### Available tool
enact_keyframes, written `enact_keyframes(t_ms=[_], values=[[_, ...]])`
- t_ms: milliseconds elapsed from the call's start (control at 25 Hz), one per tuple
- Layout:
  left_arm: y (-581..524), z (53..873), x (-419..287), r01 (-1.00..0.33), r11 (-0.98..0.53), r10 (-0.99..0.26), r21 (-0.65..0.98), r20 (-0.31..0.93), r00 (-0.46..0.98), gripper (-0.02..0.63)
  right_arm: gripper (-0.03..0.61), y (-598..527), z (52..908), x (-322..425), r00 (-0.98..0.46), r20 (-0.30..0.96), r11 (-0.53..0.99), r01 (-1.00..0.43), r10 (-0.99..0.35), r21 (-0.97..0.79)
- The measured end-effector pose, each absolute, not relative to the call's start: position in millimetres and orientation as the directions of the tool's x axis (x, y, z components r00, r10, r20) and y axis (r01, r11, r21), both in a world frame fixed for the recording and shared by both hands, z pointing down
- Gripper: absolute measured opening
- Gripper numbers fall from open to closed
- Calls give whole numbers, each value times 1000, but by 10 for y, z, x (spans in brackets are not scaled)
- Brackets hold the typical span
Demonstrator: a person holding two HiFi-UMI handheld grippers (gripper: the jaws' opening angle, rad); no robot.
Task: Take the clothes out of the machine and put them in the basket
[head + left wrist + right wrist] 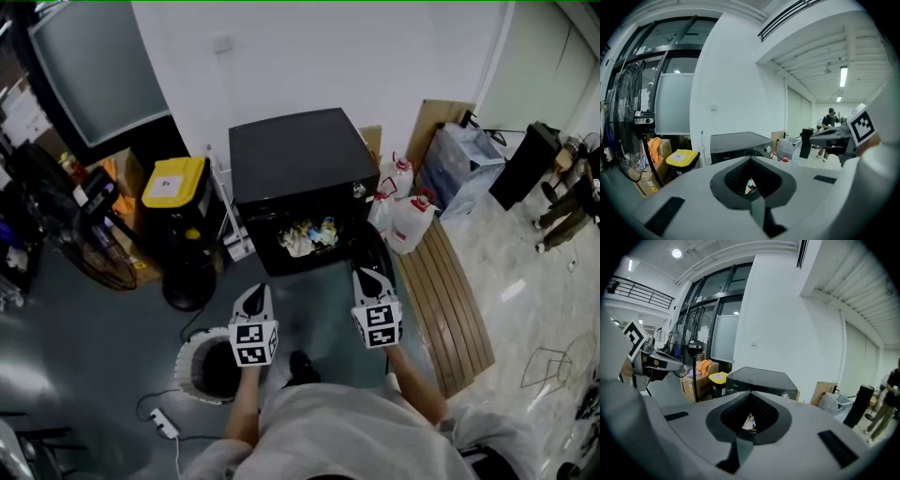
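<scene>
Clothes (307, 234) heaped inside open machine (291, 155) at twelve o'clock; basket (186, 361) on floor at seven. Worth opening wide before reaching in, pinching one garment deep, lifting clear of the opening's edge, then swinging back to the basket. Left tongs (255, 295) and right tongs (372, 279) both closed tight, empty, short of the machine, touching nothing.

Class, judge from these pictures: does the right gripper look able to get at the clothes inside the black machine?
Probably yes. The machine stands open, the clothes show inside, and nothing stands between them and the right gripper. Its jaws are shut and must open first.
</scene>
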State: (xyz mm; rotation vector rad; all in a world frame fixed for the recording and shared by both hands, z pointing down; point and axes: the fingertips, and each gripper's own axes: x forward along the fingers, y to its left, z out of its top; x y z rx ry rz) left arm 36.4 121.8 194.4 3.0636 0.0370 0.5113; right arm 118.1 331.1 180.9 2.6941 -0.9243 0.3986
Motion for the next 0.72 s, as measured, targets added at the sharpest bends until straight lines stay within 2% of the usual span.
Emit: enact_keyframes(t_ms=[400, 720], values=[[332, 2103, 1587, 56, -998, 59, 19, 354, 933, 17, 21, 2513, 1895, 2270, 780, 353, -784, -597, -517, 172], [177, 2472, 1934, 55, -998, 64, 35, 416, 907, 17, 22, 2293, 2310, 2677, 728, 416, -744, -649, -545, 160]])
